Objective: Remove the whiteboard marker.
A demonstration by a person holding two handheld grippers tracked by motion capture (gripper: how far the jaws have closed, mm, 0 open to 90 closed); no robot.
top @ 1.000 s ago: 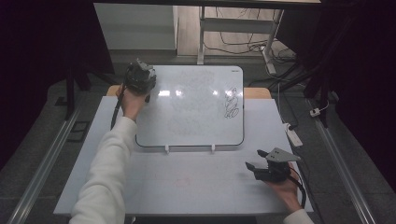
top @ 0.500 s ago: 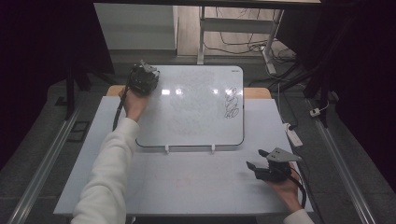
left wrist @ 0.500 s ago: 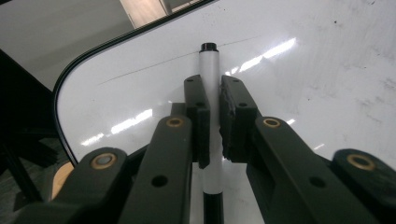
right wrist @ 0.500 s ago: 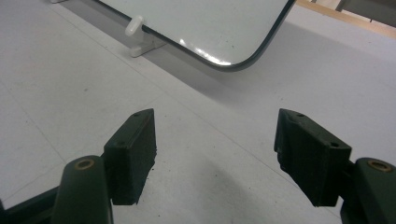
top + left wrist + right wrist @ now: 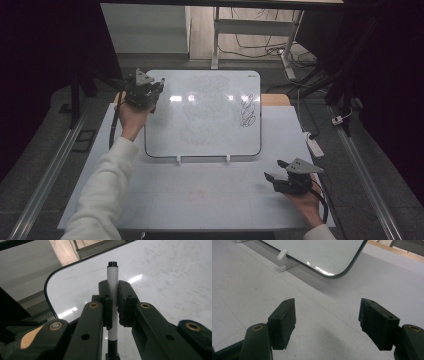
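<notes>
Resting low on the tabletop [image 5: 200, 200] just off the whiteboard's [image 5: 210, 125] near right corner, the right gripper [image 5: 327, 322] has its jaws spread wide on nothing, with bare surface all around it for moving. Beyond, at the whiteboard's far left corner, the left gripper [image 5: 113, 302] has its jaws closed on a slim white marker [image 5: 112, 277], likely light, rigid and somewhat slick, best gripped mid-barrel; the board's glossy face lies open toward black scribbles [image 5: 247, 112] near its right edge.

whiteboard [image 5: 205, 120]: 1 | marker [image 5: 112, 287]: 1 | tongs: 2 | table [image 5: 200, 195]: 1
</notes>
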